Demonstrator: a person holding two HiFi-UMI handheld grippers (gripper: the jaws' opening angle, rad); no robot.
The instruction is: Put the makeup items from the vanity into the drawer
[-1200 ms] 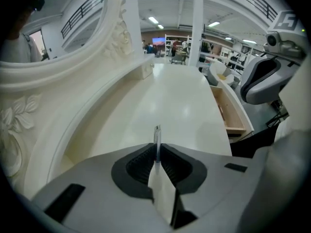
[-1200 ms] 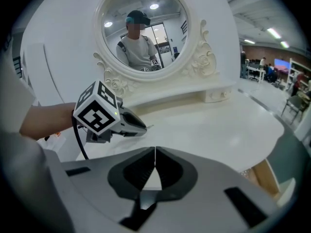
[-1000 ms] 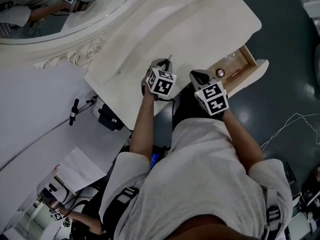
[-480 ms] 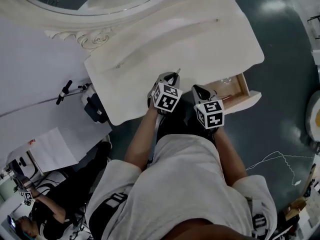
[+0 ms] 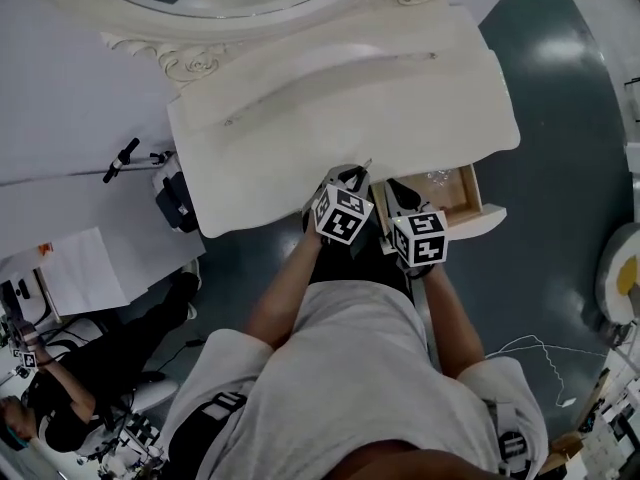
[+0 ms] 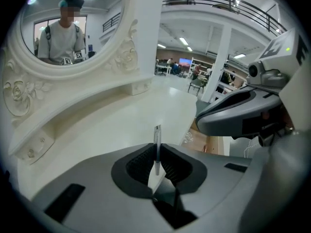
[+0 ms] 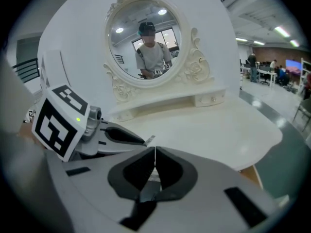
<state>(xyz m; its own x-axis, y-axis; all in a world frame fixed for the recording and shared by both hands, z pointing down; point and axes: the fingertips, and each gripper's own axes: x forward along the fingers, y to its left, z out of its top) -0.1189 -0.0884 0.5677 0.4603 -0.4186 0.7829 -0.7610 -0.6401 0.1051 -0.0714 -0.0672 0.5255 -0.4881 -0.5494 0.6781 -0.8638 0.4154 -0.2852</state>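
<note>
The vanity table point(image 5: 330, 98) top looks bare, and something small glints inside the open drawer point(image 5: 458, 196), so this is probably the last piece. The left claw point(image 6: 156, 154), tilted downward just left of the drawer, pinches a slim makeup stick point(image 6: 157, 137). The right claw point(image 7: 154, 152), closed on nothing, hovers over the drawer's near-left corner.

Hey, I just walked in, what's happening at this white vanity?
A person is at the vanity with a handheld tool in each hand. The left tool is clamped on a thin makeup stick, which stands upright between its jaws. The right tool is shut and empty, close beside it. The drawer on the right is pulled open with a few small items inside; the stick is not in it yet.
</note>
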